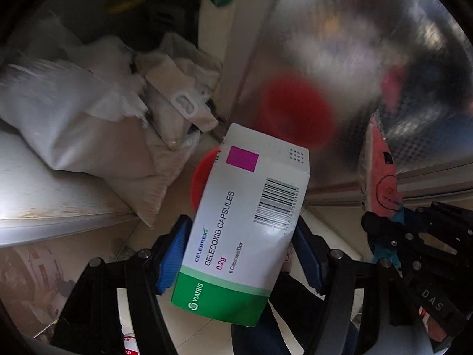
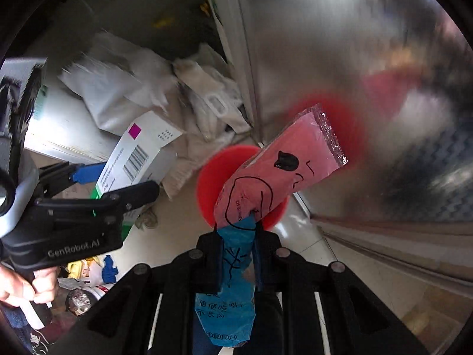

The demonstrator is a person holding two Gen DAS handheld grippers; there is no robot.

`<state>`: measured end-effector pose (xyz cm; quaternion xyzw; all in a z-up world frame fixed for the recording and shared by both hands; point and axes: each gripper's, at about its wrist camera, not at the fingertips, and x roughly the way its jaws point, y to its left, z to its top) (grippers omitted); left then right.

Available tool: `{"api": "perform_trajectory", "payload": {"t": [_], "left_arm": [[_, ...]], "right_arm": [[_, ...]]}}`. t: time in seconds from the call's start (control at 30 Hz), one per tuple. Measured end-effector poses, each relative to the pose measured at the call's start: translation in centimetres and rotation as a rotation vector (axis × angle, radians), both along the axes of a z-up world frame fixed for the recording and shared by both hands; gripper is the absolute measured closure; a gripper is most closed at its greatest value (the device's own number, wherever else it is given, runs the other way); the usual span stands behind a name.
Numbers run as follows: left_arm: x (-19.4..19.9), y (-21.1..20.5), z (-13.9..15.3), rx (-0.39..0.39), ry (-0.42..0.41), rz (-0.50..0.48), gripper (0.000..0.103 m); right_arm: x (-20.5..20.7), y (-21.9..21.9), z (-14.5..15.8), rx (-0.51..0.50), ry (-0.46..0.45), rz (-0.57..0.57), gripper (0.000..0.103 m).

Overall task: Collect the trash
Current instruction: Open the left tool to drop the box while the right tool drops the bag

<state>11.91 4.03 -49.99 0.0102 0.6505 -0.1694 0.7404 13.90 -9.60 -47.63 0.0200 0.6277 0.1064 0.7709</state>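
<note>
A white and green medicine box point(image 1: 245, 222) is clamped between the blue pads of my left gripper point(image 1: 241, 224), which points steeply down. The same box point(image 2: 142, 151) and left gripper point(image 2: 119, 181) show at the left of the right wrist view. My right gripper point(image 2: 239, 232) is shut on a pink and blue snack packet point(image 2: 280, 171), pinching its blue lower half. In the left wrist view that packet point(image 1: 381, 171) sticks up from the right gripper point(image 1: 384, 222). A red round object point(image 2: 212, 177) lies on the floor below both, partly hidden by the packet and by the box point(image 1: 201, 180).
A shiny metal cabinet wall point(image 1: 340, 59) rises on the right and mirrors the red shape. White bags point(image 1: 88, 112) are heaped at the left beside a pale ledge point(image 1: 44, 192). A hand point(image 2: 20, 287) holds the left gripper's handle. Litter point(image 2: 88, 272) lies on the tiled floor.
</note>
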Motion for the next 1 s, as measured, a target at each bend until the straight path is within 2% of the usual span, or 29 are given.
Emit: {"api": "perform_trajectory", "payload": {"t": [0.1, 0.17, 0.2, 0.27, 0.33, 0.6, 0.8, 1.0], "left_arm": [[0.1, -1.1, -2.4, 0.004, 0.02, -0.038, 0.036], [0.2, -1.9, -3.6, 0.009, 0.038, -0.062, 0.03], [0.6, -1.9, -4.0, 0.012, 0.046, -0.071, 0.024], [0.5, -2.3, -4.1, 0.013, 0.046, -0.084, 0.023], [0.2, -2.9, -4.1, 0.016, 0.045, -0.098, 0.019], [-0.4, -2.9, -1.7, 0.052, 0.011, -0.095, 0.017], [0.0, -0.9, -1.0, 0.074, -0.005, -0.043, 0.017], [0.1, 1.6, -1.5, 0.1, -0.006, 0.008, 0.017]], "right_arm": [[-0.1, 0.0, -2.2, 0.002, 0.022, -0.02, 0.089], [-0.4, -0.4, -3.1, 0.001, 0.027, -0.026, 0.089], [-0.4, -1.0, -3.3, 0.004, 0.033, -0.029, 0.089], [-0.6, -1.3, -3.9, 0.003, 0.044, -0.039, 0.089], [-0.6, -1.1, -4.1, 0.004, 0.054, -0.046, 0.089], [-1.3, -1.9, -3.4, 0.012, 0.053, -0.053, 0.089], [-1.1, -1.6, -3.0, 0.016, 0.044, 0.007, 0.089], [-0.6, 0.3, -3.3, 0.024, 0.052, 0.087, 0.089]]}}
